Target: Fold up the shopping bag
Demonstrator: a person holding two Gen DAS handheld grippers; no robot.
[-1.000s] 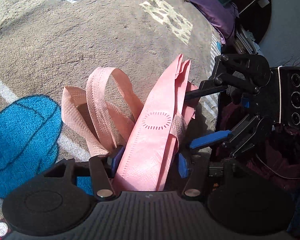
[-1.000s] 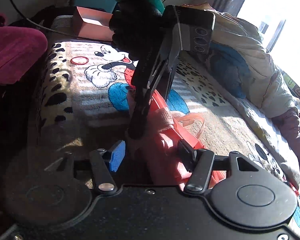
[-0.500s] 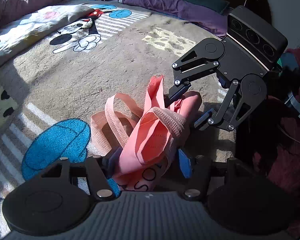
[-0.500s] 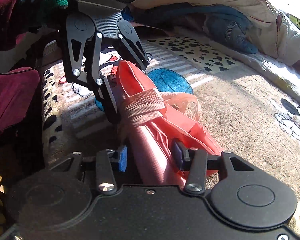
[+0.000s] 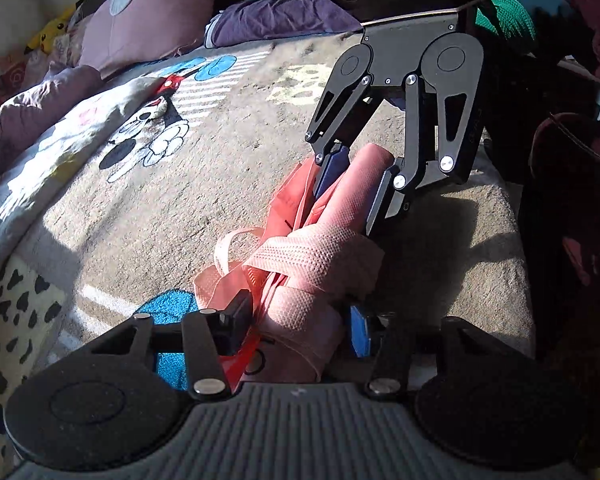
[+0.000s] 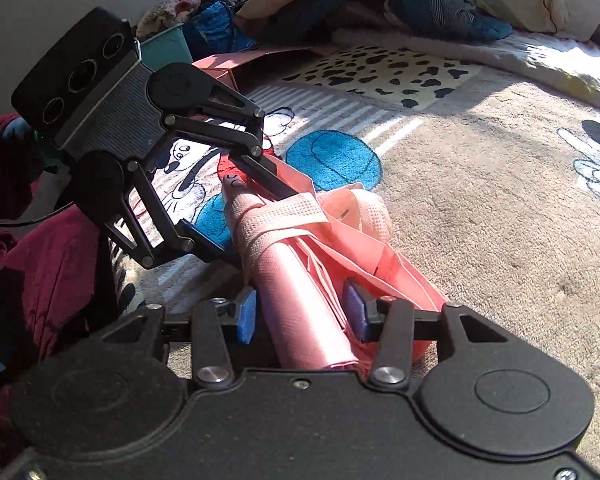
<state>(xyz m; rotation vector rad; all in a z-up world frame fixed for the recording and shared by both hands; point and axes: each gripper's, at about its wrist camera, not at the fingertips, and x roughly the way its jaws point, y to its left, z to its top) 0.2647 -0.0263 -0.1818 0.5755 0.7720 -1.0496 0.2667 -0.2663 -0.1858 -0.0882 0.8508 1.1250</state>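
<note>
A: Bag, pink, rolled into a tight bundle over the blanket, its handle strap wrapped round the middle.

B: Risk here? That strap could slip off and the roll spring loose.

A: Left hand-held gripper pinches one end, right hand-held gripper the other, both part-closed on fabric.

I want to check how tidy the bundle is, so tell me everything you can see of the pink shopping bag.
The pink non-woven fabric shopping bag is rolled into a long, loose bundle, with one waffle-textured handle strap wrapped around its middle and another loop hanging free. Dark printing shows at one end. It is held above the patterned blanket, with the left claw clamped on one end and the right claw on the other.
</note>
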